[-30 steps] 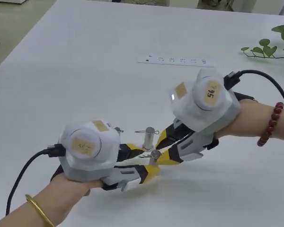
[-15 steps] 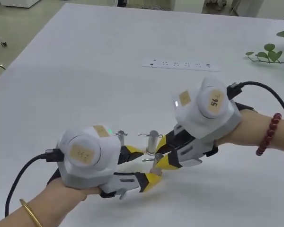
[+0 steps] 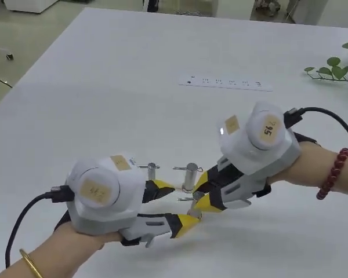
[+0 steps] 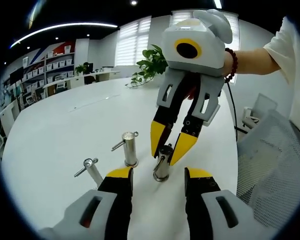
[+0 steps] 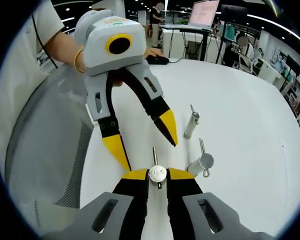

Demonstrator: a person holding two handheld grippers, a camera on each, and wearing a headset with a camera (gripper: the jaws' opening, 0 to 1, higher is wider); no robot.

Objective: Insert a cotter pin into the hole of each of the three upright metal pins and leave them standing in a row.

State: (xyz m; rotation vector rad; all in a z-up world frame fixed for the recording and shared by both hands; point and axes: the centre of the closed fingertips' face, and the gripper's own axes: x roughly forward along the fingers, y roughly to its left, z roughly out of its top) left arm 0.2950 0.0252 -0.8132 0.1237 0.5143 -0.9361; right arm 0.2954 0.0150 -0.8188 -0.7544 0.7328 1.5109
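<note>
Your right gripper [image 5: 157,176] is clamped on the third metal pin [image 4: 162,167], its cotter pin [image 5: 154,155] seemingly through (left gripper [image 4: 158,173] gapes around the base), so the last insertion looks done: next, release gently, leaving it upright.

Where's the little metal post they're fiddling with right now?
In the left gripper view, the metal post stands between the jaws of the open left gripper, right of a neighbouring post, its top pinched by the right gripper.

Plant [image 3: 335,65] cut by head view's right edge; leftmost pin [image 4: 93,171] base behind jaw; nearest pin [image 5: 157,174] shaft hidden between jaws.
</note>
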